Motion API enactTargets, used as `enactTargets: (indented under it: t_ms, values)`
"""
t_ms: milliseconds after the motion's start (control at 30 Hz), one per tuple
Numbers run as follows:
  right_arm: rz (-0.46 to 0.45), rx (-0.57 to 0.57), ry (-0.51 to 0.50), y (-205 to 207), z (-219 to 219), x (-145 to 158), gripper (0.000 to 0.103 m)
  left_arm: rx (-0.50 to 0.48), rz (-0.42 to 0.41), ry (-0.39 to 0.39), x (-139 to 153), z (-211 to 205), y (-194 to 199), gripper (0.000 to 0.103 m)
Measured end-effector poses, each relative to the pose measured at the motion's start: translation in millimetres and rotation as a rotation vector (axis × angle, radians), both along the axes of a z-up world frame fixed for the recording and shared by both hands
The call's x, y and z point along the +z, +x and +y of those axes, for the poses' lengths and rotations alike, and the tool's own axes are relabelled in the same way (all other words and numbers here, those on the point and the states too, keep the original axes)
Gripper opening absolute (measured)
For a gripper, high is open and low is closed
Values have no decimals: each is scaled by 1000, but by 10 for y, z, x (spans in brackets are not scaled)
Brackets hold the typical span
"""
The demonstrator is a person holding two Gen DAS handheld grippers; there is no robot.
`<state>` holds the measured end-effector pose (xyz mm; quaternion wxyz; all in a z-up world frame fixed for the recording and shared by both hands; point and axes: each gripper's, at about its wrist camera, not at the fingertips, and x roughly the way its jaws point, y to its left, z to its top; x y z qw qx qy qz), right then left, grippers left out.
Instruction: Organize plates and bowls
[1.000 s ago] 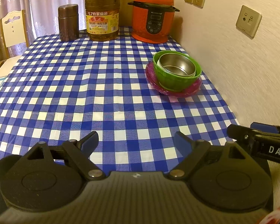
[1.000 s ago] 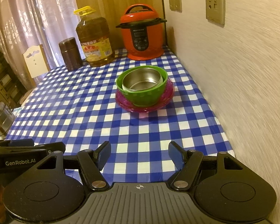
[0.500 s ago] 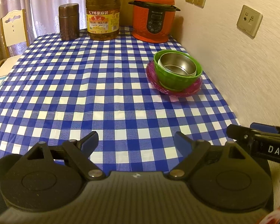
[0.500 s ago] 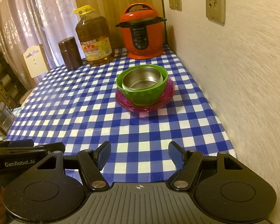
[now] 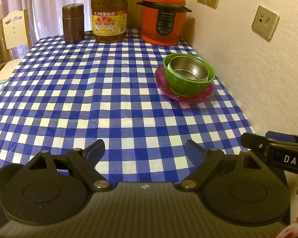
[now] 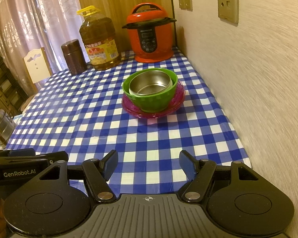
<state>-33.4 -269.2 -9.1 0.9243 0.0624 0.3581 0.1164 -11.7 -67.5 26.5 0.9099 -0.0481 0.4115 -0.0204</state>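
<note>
A steel bowl sits nested inside a green bowl, which stands on a pink plate near the wall on the checked tablecloth. My left gripper hangs open over the table's near edge, well short of the stack, nothing between its fingers. My right gripper is likewise open and empty, also back from the stack. Each gripper's side shows at the other view's edge.
At the table's far end stand a red pressure cooker, a large oil bottle and a brown canister. A wall runs along the right. A white chair stands at the far left.
</note>
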Motion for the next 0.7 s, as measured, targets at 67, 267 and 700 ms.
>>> enactTargets:
  t_ms: [67, 267, 700]
  values:
    - [0, 0, 0, 0, -1, 1, 68, 0, 1, 0, 0, -1, 4, 87]
    - [1, -1, 1, 1, -8, -10, 68, 0, 0, 1, 2, -2, 3, 87]
    - [3, -2, 2, 9, -16, -13, 68, 0, 2, 0, -1, -5, 4, 87]
